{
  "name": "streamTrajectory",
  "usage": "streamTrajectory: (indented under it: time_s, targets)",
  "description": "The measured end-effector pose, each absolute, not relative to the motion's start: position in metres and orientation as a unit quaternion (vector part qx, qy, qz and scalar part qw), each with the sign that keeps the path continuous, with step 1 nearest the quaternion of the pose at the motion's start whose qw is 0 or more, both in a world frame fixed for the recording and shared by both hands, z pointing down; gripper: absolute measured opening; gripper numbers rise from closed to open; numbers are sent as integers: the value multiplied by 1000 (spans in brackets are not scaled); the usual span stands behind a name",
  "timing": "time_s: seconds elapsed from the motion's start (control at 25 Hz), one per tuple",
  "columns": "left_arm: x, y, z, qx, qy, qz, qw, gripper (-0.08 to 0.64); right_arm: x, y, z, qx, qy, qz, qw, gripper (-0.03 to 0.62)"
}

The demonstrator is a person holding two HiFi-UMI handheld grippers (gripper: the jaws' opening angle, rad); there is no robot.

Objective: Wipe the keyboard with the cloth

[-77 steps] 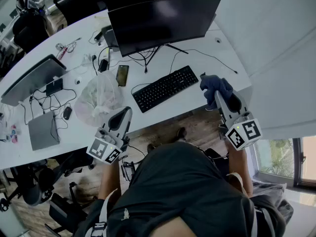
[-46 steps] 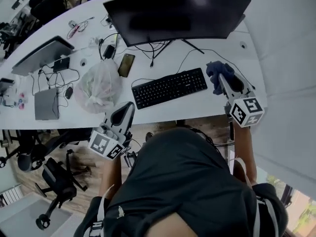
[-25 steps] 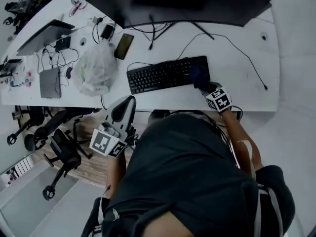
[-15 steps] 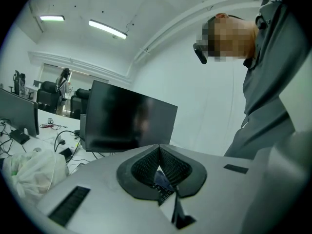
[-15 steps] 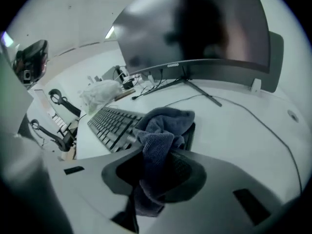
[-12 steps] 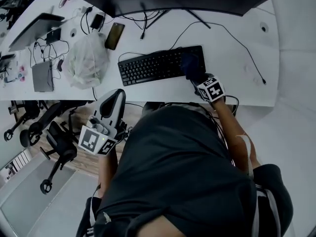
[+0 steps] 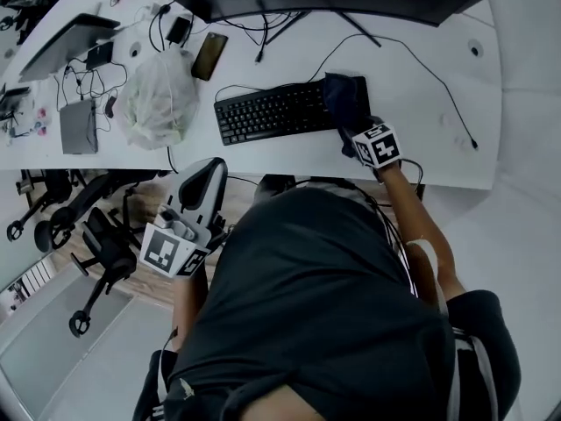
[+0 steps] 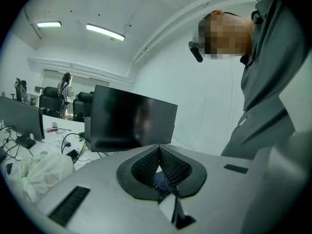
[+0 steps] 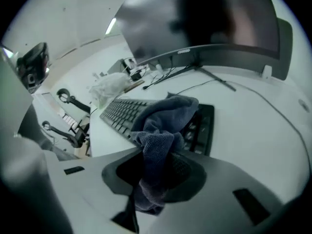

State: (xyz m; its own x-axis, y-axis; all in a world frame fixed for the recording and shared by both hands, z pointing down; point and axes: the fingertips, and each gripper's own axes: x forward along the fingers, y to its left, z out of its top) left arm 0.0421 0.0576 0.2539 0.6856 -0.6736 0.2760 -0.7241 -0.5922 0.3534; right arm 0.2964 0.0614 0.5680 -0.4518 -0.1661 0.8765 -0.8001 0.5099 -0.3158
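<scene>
Looking back over the last seconds, we see one main change: the right gripper (image 7: 354,130), which hung beyond the right end of the keyboard (image 7: 267,112), has come in and down, and the cloth (image 7: 344,99) now lies on the keys just ahead of it. Its jaws are closed tight on a bunch of the dark blue cloth. In the right gripper view the fabric comes out between them and spreads over the last columns of keys directly in front. The rest of the keyboard runs away to this gripper's left, not yet covered. We judge that wiping has only begun at this end, and the stroke to the left remains. The left gripper (image 7: 207,172) hangs off the edge of the desk (image 7: 421,103), well apart from the keyboard. Its jaws meet at the tips and hold nothing.
</scene>
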Motion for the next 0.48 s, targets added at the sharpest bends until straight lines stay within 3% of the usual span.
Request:
streamTrajectory:
  time_s: [0.12,0.32,0.48]
  targets:
    - [32,61,263,882,-400,48,242,5,287,97,573,282,-766,384,431,101]
    - [33,63,263,884,-394,42,248,5,292,-2,546,353,-803,305,371,101]
    - [38,64,259,888,-391,47,236,5,304,2,567,372,-761,358,393,101]
